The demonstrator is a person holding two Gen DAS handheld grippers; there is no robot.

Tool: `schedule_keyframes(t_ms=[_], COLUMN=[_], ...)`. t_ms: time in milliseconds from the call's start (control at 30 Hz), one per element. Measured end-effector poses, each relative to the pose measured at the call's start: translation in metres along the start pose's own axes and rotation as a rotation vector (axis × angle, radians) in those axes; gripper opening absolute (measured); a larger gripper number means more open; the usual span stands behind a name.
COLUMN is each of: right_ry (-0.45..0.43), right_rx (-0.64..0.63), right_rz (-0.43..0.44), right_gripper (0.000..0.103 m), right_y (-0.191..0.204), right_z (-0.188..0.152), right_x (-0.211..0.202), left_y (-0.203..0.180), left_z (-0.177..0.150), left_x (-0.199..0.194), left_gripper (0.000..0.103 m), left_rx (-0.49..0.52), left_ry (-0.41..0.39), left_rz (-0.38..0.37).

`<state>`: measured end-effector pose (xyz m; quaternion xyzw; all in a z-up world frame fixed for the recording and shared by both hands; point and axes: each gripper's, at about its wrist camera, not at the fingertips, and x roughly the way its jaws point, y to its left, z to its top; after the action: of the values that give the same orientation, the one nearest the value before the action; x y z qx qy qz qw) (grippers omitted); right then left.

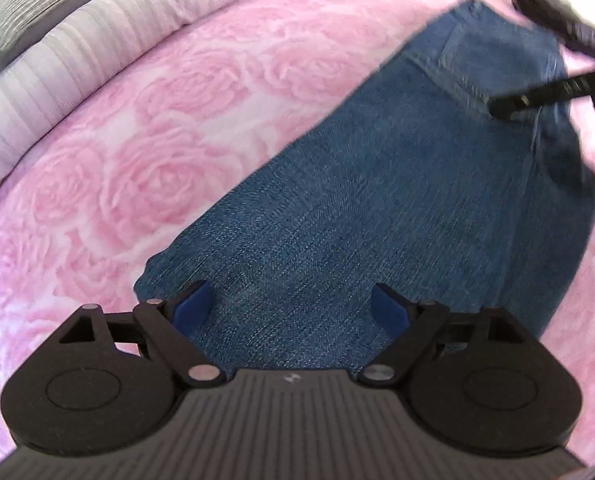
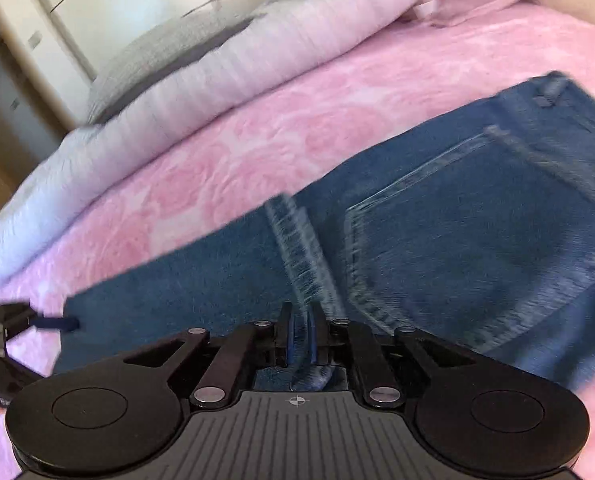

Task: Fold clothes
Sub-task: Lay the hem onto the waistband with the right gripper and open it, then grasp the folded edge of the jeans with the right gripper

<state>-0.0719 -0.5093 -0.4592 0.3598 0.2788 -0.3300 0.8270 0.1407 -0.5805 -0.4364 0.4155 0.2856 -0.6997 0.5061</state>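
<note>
A pair of blue jeans lies spread on a bed covered by a pink blanket with a raised rose pattern. In the left wrist view the denim runs as a broad band from six o'clock up toward one o'clock, with pink blanket on either side. A pale ribbed duvet is bunched along the edge of the bed at ten to eleven o'clock.

The left gripper sits at six o'clock, angled down at the denim, its two blue-padded fingers spread wide apart with only flat fabric showing between them; whether the pads touch the cloth cannot be told.

In the right wrist view the jeans fill the area from six to three o'clock, showing a stitched back pocket and a thick pale seam running down toward the centre bottom. The right gripper is at six o'clock with its jaws standing close together, a narrow gap between them, and a fold of denim at that seam bunched in the gap; the picture is blurred, so whether the pads press on it cannot be told. The other gripper is seen at nine o'clock, at the jeans' edge.
</note>
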Motion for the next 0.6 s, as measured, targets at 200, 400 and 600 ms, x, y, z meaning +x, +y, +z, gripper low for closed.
schedule_keyframes(t_ms=[200,400,600], right_ry=[-0.019,0.025,0.093], right_rx=[0.194,0.328,0.462], right_rz=[0.070,0.133,0.257], right_gripper=[0.062,0.062,0.062], right_y=[0.015,0.064,0.098], right_z=[-0.035,-0.083,-0.116], right_x=[-0.042,-0.046,-0.011], left_y=[0.030,0.048,0.059], left_z=[-0.022,-0.045,-0.057], left_x=[-0.039,-0.052,-0.059], left_gripper=[0.084,0.084,0.084], left_rx=[-0.130,-0.143,-0.139], left_ry=[-0.048,-0.039,-0.064], left_rz=[0.009,0.001,-0.051])
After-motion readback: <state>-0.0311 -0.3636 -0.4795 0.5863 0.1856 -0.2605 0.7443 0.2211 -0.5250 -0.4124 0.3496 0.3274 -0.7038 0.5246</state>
